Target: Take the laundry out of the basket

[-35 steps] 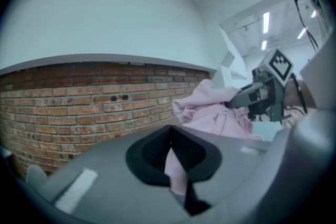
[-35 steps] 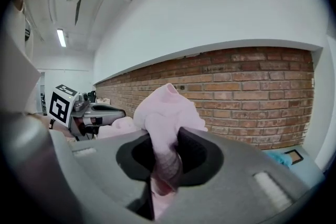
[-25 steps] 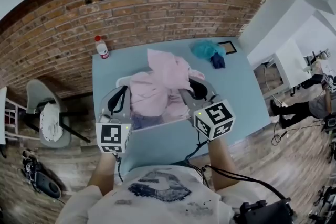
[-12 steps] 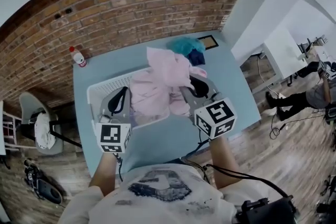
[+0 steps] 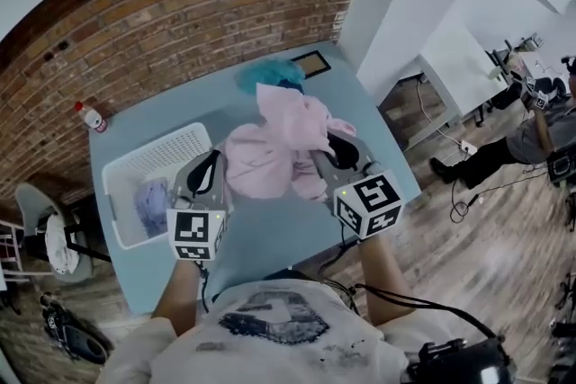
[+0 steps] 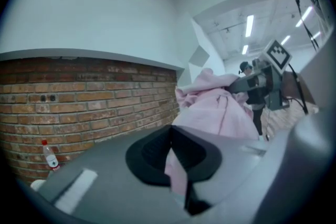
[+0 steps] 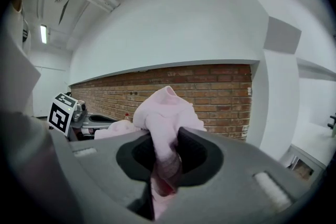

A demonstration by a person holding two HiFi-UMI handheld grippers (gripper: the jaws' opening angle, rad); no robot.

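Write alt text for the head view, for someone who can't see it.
A person's left gripper and right gripper hold a pink garment lifted between them over a light blue table, each shut on one side of it. To the left on the table stands a white laundry basket with a bluish item inside; a brick wall runs behind.

White printed T-shirt [image 5: 270,333], grey grippers [image 5: 216,165] [image 5: 326,156]

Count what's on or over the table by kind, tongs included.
Cloth pieces: 3 (pink garment, lilac piece in the basket, teal piece)
Basket: 1
Bottle: 1
Framed picture: 1
Tongs: 2 (left gripper, right gripper, both shut on the pink garment)
Total: 8
Dark bit by the teal piece: too hidden to count.
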